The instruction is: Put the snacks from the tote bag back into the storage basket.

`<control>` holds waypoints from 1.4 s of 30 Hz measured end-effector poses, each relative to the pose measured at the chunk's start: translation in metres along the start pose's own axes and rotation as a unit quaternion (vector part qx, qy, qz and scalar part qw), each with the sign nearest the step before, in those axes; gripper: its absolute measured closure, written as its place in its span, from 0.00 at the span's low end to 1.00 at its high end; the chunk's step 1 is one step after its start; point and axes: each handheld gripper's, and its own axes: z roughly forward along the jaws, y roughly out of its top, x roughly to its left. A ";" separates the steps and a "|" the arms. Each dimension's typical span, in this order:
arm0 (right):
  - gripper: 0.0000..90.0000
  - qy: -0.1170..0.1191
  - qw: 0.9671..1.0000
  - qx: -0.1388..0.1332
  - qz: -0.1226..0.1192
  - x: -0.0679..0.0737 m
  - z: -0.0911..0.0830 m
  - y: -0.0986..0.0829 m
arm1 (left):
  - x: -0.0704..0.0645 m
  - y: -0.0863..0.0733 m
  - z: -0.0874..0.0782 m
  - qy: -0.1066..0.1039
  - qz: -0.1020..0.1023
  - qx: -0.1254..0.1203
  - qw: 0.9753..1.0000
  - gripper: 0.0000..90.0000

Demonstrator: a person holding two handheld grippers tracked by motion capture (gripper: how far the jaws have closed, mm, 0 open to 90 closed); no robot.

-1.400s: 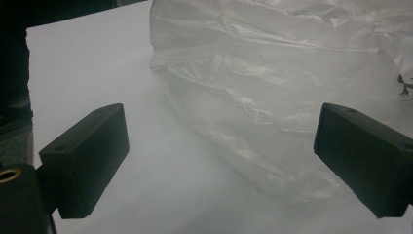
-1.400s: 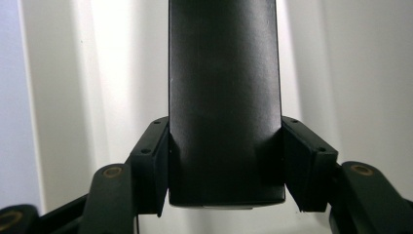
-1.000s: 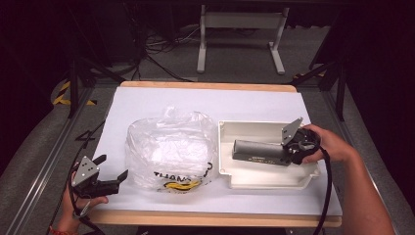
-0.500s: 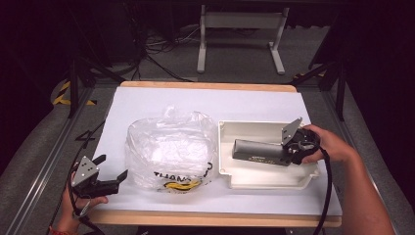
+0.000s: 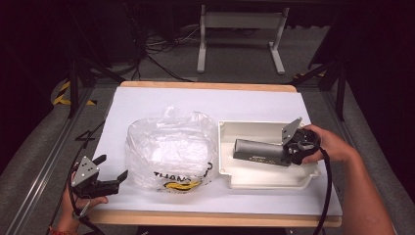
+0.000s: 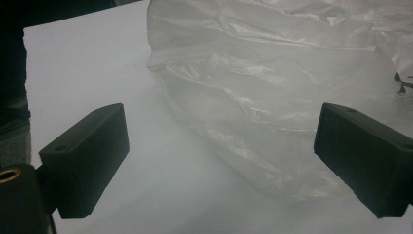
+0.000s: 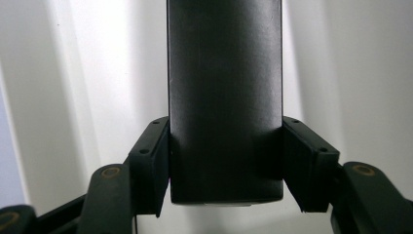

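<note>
Counter [image 5: 205,100] covered in white is carrying three things: one clear plastic bag [image 5: 169,149], one white tray [image 5: 266,174] and one dark box [image 5: 259,152] lying inside that tray; the right tongs [image 5: 288,152] are clenching the near end of the dark box, their jaws pressing on its two sides, as the right gripper view is showing with the box [image 7: 224,97] running straight away from the camera over the tray's pale floor [image 7: 87,97]; the person's right hand [image 5: 325,144] is wrapping the tool at the tray's right edge; the left tongs [image 5: 111,172] are sitting released at the counter's near left corner, jaws spread wide and gripping nothing, held in the person's left hand [image 5: 78,205]; the bag is lying just beside them, toward the counter's middle, and in the left gripper view its crinkled skin [image 6: 272,97] is sitting between and beyond the two jaws without touching either; black lettering on the bag's near side is reading partly as "THAN", with a yellow mark beneath it; pale writing along the box's side is too small to read.
</note>
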 end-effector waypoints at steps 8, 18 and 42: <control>0.46 -0.021 1.000 -0.013 0.007 0.003 -0.008 -0.001 | 0.000 0.000 -0.001 0.000 0.001 -0.001 1.000 0.08; 0.46 -0.048 0.998 -0.037 0.006 0.008 -0.022 0.000 | 0.001 0.000 -0.001 0.000 0.002 -0.001 1.000 0.08; 0.40 -0.128 0.984 -0.100 0.071 0.022 -0.038 -0.013 | 0.001 0.000 -0.002 0.001 -0.001 -0.003 1.000 0.08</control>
